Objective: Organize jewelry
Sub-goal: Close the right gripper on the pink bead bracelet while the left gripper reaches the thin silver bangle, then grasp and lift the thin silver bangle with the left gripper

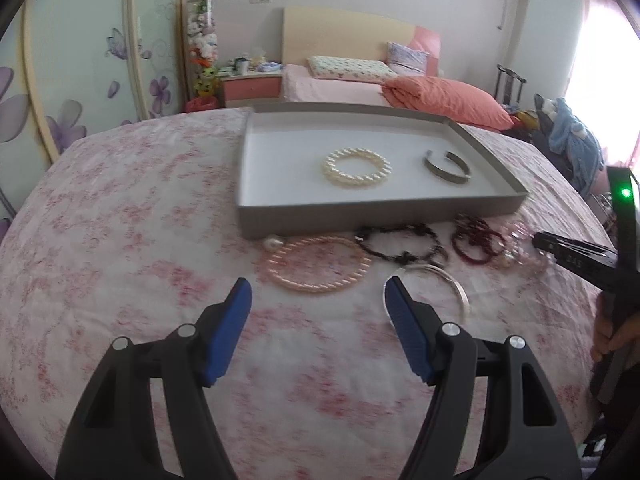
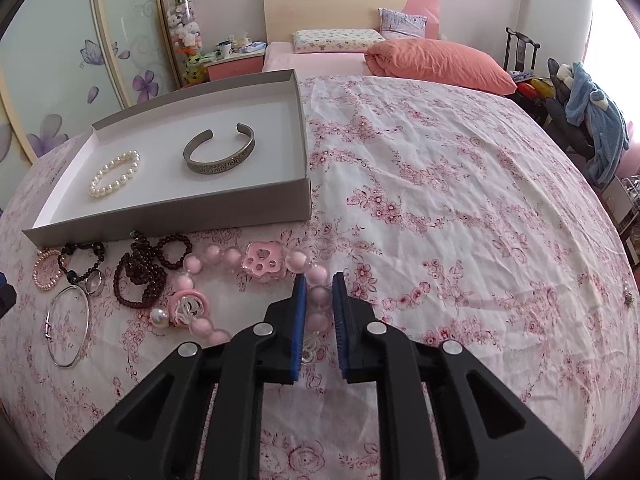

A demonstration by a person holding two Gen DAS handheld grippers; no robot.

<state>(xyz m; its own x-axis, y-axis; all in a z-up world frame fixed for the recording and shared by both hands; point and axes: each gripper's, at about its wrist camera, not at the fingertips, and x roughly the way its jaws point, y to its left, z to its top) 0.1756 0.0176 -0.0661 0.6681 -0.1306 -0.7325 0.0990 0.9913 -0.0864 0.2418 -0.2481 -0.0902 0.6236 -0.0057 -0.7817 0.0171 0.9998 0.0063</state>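
Pink-flowered bedspread [image 2: 440, 200] carries everything; the right hand-held gripper [image 2: 319, 292] is pinched narrow on the pink bead bracelet [image 2: 224, 256], whose loop trails left of it; the grey tray [image 2: 168, 216] lies up and left, so the lift likely goes that way; the left hand-held gripper [image 1: 318, 296] gapes empty nearer the silver bangle [image 1: 448, 276].

Black linkage-arm left gripper [image 1: 318, 294] and right gripper [image 2: 320, 286], blue pads, silver rivets

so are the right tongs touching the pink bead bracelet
Touching. The right wrist view shows the right tongs closed on the pink bead bracelet, beads squeezed between both blue pads.
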